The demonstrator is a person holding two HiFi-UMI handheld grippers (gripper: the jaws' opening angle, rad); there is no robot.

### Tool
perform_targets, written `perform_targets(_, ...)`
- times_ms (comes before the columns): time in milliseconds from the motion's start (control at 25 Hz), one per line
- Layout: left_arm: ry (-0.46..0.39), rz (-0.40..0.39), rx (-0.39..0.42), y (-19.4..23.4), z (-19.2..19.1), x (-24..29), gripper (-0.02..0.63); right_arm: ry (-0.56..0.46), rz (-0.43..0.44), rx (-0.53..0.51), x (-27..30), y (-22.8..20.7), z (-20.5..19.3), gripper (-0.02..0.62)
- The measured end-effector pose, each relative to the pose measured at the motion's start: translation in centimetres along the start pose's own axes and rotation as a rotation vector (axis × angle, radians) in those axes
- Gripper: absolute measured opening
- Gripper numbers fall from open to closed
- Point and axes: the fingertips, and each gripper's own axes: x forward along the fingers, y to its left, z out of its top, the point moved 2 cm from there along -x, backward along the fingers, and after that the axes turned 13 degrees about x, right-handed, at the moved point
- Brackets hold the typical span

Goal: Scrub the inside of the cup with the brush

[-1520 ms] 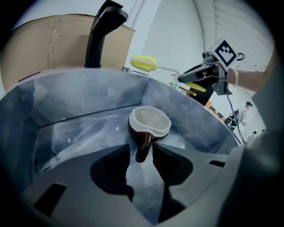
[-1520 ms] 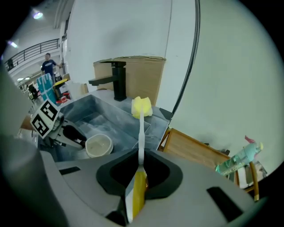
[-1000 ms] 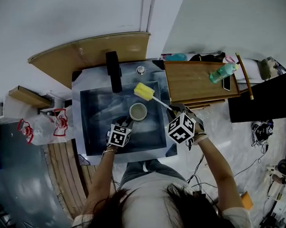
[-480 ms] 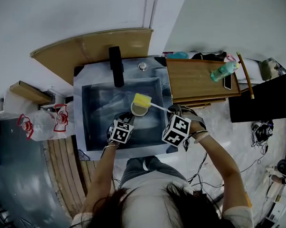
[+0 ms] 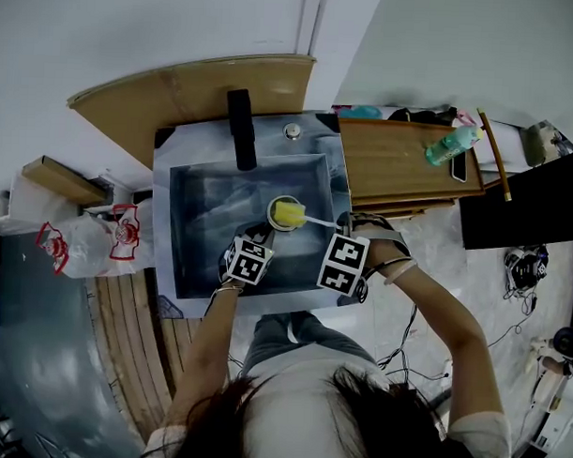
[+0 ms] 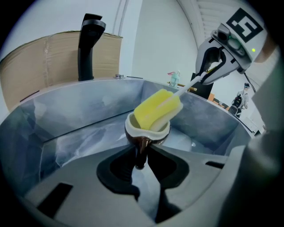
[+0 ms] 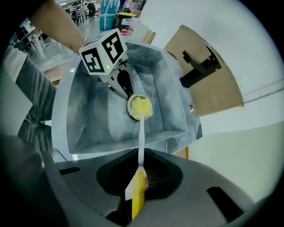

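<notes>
A cream-rimmed brown cup [image 5: 283, 214] stands in the steel sink [image 5: 196, 258]. My left gripper [image 6: 141, 153] sits just in front of it, and its jaws have just been closing; they now pinch the cup's handle [image 6: 140, 148]. The brush has a yellow sponge head [image 6: 157, 110], a thin white shaft [image 7: 141, 133] and a yellow grip [image 7: 138, 197]. My right gripper [image 7: 141, 170] is shut on that grip and reaches in from the cup's right. The sponge head rests in the cup's mouth [image 7: 140, 107], part of it still above the rim.
A black faucet [image 5: 240, 128] rises at the sink's back edge, with a curved wooden board [image 5: 188, 93] behind it. A wooden side table [image 5: 401, 162] to the right carries a green bottle [image 5: 449, 143]. A plastic bag [image 5: 98, 245] lies on the left.
The sponge head has come down from above the sink's back right into the cup. My right gripper has shifted left and rolled. The left jaws have closed onto the cup's handle.
</notes>
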Motion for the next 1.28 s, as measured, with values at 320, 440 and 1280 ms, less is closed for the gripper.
perform_targets(320, -0.006, 0.000, 0.012, -0.1, 0.0, 0.1, 0.084, 0.031, 0.016, -0.068, 0.3, 0.4, 1.2, 0.055)
perform_targets(440, -0.012, -0.004, 0.027, -0.2, 0.1, 0.2, 0.081, 0.013, 0.041, -0.048, 0.0, 0.4, 2.3, 0.055)
perform_targets(1280, -0.034, -0.022, 0.045, -0.6, 0.2, 0.4, 0.066, 0.059, 0.266, 0.247, 0.5, -1.3, 4.5, 0.054)
